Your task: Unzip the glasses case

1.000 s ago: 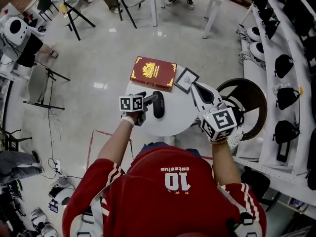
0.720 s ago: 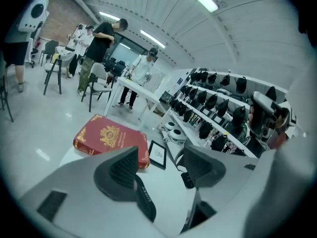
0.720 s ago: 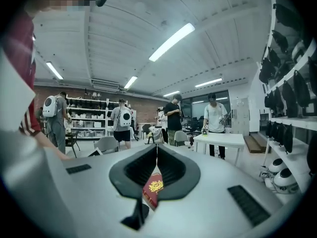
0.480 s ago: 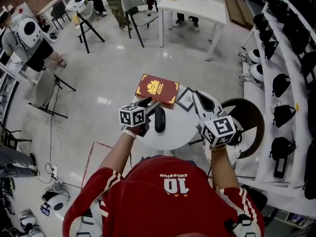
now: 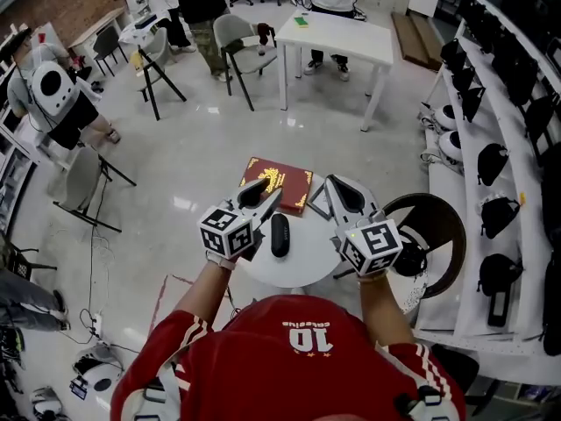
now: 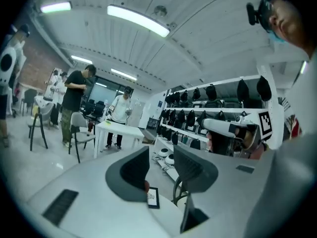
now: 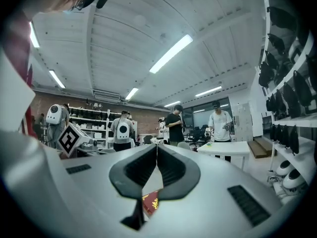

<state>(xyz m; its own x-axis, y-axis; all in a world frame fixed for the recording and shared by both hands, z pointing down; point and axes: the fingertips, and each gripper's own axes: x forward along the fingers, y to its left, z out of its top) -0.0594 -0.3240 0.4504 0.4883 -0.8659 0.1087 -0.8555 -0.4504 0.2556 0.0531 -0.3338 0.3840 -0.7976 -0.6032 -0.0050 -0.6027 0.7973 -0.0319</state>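
Observation:
A black oval glasses case (image 5: 280,234) lies on the small round white table (image 5: 302,257), and neither gripper touches it. My left gripper (image 5: 263,196) hangs raised above the table's left side, just left of the case, pointing out into the room. In the left gripper view its jaws (image 6: 161,168) are closing, a gap remains and nothing is between them. My right gripper (image 5: 339,187) is lifted over the table's right side. Its jaws (image 7: 157,151) meet at the tips and hold nothing.
A red book (image 5: 279,182) (image 7: 151,202) lies at the table's far edge, with a small framed picture (image 5: 316,202) (image 6: 153,197) beside it. A round-seated dark chair (image 5: 434,222) stands right of the table, by shelves of headsets (image 5: 495,112). People, chairs and a white table (image 5: 337,33) are farther off.
Both grippers have risen off the table. The left one climbed more, lifted away from beside the case, rolled, and its jaws narrowed. The head view now takes in more of the room.

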